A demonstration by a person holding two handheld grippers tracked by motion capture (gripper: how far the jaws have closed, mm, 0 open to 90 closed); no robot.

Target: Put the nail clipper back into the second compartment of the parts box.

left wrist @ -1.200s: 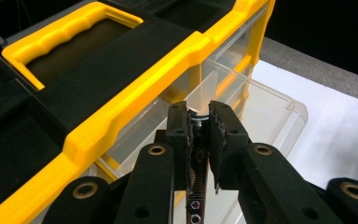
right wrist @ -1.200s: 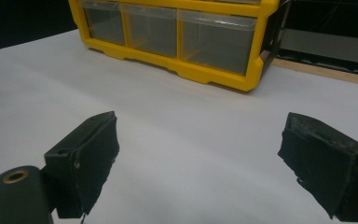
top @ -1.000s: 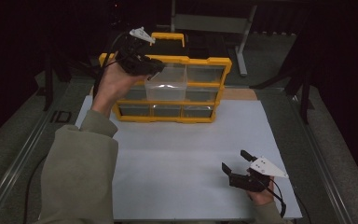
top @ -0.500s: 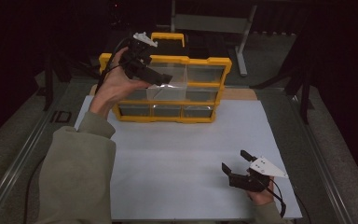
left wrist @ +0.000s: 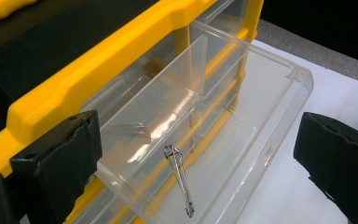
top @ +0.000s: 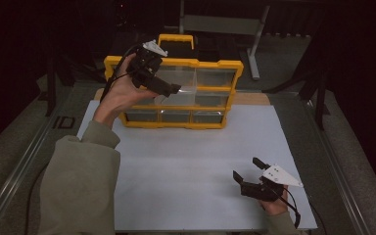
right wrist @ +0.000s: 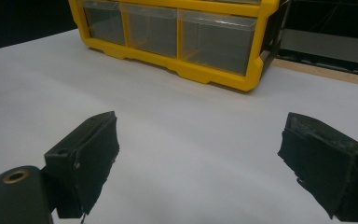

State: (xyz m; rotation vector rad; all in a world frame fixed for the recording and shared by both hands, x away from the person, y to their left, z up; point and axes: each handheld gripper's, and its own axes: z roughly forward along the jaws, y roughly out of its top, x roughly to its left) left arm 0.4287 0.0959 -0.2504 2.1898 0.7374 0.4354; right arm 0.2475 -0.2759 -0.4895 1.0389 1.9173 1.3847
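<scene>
The jaws of the left gripper (top: 174, 90) have just been opening and now stand wide apart above a clear drawer (left wrist: 223, 140) that is pulled out of the yellow organizer (top: 174, 93). Nothing is held between them. A small metal pin (left wrist: 181, 179) lies loose on the drawer's floor, directly below the gripper and near a clear divider, so it can be judged that the pin has been let go and its drop into the drawer is done. What appears to be left is the closing of the drawer, which projects from the organizer's front over the white mat (top: 200, 161). The organizer stands at the mat's far edge. The right gripper (top: 247, 169) is rested near the mat's near right corner, well apart from the organizer, its jaws spread and empty. No brand, label or other writing can be read on the organizer, the drawer or the grippers.
</scene>
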